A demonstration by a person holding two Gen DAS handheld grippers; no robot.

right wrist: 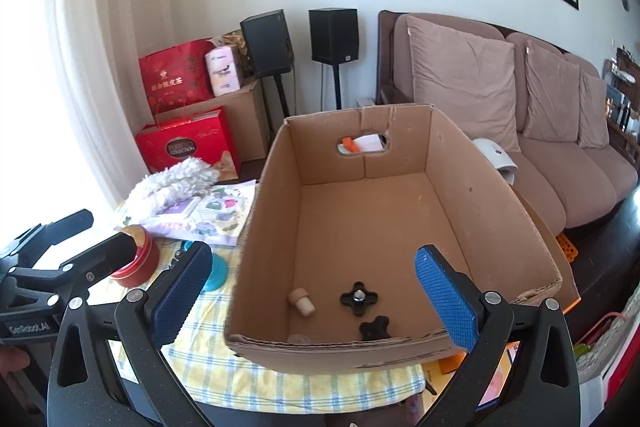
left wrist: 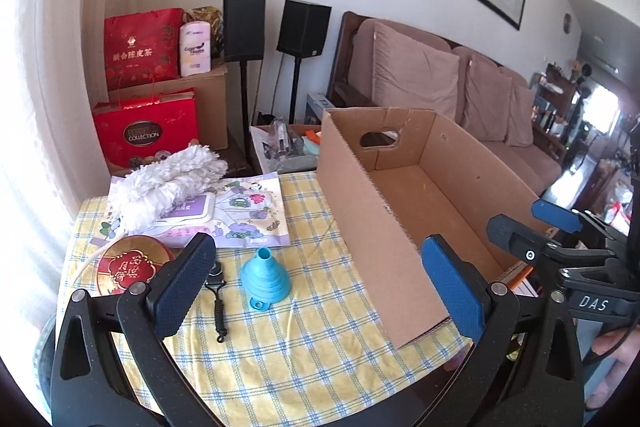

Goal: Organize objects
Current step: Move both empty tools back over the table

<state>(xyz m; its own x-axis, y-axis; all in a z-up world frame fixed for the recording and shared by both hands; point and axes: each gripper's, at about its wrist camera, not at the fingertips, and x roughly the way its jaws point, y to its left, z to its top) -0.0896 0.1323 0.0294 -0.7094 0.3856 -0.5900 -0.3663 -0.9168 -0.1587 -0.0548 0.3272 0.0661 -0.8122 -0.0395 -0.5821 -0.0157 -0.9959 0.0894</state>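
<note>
Blue-padded left claw [left wrist: 320, 281] wide open, empty; right claw [right wrist: 316, 295] likewise, above cardboard box [right wrist: 480, 187]

The cardboard box [left wrist: 400, 211] is hiding a lot: from the left wrist view its near wall is blocking whatever's lying on its floor at the near end. From the right wrist, a clear-ish lump [right wrist: 298, 339] just inside the box's front rim is too blurry to identify. Left of the box, the blue funnel [right wrist: 214, 273] is mostly hiding behind a gripper finger, and the red tin [left wrist: 128, 265] is getting partly covered too.
</note>
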